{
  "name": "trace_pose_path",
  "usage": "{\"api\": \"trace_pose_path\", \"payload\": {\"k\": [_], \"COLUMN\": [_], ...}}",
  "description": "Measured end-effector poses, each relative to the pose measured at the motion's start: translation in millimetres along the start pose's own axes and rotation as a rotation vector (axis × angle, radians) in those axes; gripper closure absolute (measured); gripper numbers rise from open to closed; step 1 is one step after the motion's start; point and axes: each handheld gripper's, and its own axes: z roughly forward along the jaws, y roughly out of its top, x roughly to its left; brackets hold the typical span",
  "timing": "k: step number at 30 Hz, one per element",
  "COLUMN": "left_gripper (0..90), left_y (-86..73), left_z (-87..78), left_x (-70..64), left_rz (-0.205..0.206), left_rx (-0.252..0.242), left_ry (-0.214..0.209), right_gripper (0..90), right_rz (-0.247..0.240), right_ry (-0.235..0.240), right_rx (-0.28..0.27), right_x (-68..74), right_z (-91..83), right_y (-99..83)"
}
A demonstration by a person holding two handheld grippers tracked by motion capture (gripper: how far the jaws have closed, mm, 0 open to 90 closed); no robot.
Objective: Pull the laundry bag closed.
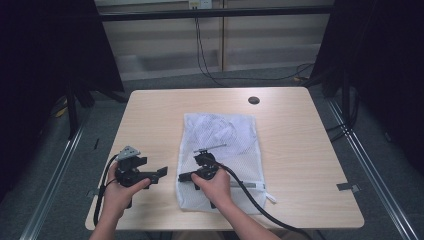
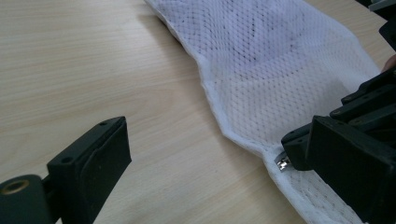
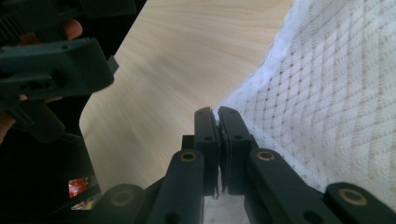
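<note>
A pale wooden worktop (image 1: 300,150) with rounded corners stands on a grey floor (image 1: 380,160). Near its far edge, right of the middle, sits a small dark round cap (image 1: 254,100). A small metal bracket (image 1: 347,187) juts from the worktop's right edge, close to the near corner. Beyond the worktop, black cords (image 1: 202,55) hang from a white wall socket (image 1: 199,4) and run down across the pale wall panels (image 1: 165,45) to the floor, where they curl off to the right. A black bar (image 1: 215,14) crosses in front of the wall. Dark curtains (image 1: 45,50) close off both sides, and metal rails (image 1: 55,175) lie along the floor to the left and right.
</note>
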Motion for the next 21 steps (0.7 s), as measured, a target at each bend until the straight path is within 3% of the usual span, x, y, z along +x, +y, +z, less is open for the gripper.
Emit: {"api": "trace_pose_path", "payload": {"k": [10, 13, 15, 21], "left_gripper": [6.2, 6.2, 7.1, 8.7], "left_y": [-2.5, -3.4, -3.9, -5.3], "left_z": [4.1, 6.1, 7.5, 11.6], "left_x": [-5.8, -6.6, -8.2, -10.2], "left_rz": [0.004, -0.008, -0.038, -0.054], "left_rx": [0.032, 0.040, 0.048, 0.076], "left_ry": [-0.081, -0.109, -0.137, -0.185], "right_gripper": [87.5, 87.4, 87.4, 87.5], "right_rz": [0.001, 0.001, -0.001, 0.003], "right_ry": [0.016, 0.018, 0.018, 0.022], "right_rx": [-0.034, -0.038, -0.043, -0.055], "right_x": [2.0, 2.3, 2.3, 2.8], "right_z": [-13.9, -16.4, -18.6, -21.9], "right_y": [4.0, 4.8, 5.3, 6.2]}}
